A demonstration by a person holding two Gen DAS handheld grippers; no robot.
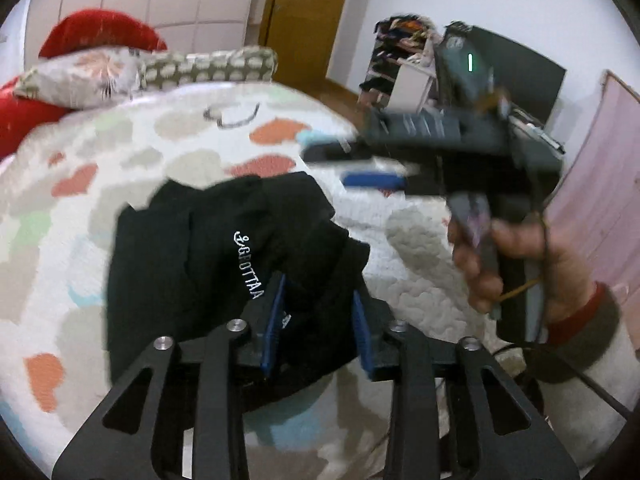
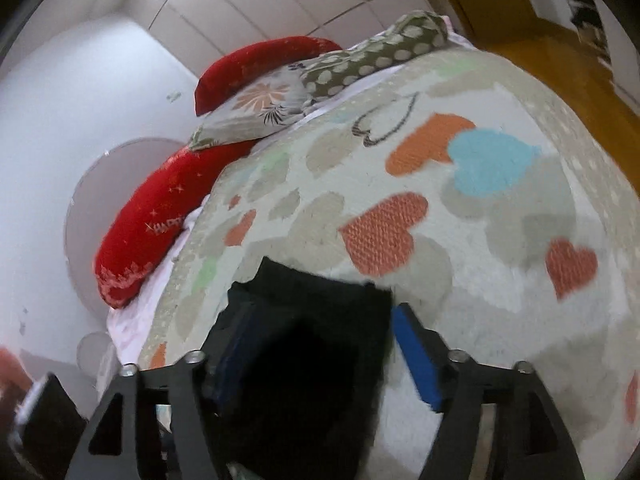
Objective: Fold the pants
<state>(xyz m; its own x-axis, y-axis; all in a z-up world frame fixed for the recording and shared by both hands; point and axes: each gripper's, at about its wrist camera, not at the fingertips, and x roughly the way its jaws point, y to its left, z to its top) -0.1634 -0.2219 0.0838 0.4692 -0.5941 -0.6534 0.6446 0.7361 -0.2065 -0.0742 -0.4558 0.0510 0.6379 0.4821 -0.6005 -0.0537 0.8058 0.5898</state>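
Note:
The black pants (image 1: 208, 256) with white lettering lie bunched on the heart-patterned bedspread (image 1: 80, 168). My left gripper (image 1: 318, 320) has its blue pads a hand's width apart, with a fold of the black fabric lying between them; the pads do not pinch it. My right gripper (image 1: 360, 168) shows in the left wrist view, blurred, held in a hand above the bed to the right of the pants. In the right wrist view my right gripper (image 2: 316, 344) is open wide, with the pants (image 2: 304, 360) lying between the blue pads (image 2: 416, 356).
Red cushions (image 1: 100, 32) and patterned pillows (image 1: 208, 66) lie at the head of the bed. A wooden door (image 1: 308, 12) and a cluttered shelf (image 1: 400, 56) stand beyond the bed. A pink panel (image 1: 600, 184) is at the right.

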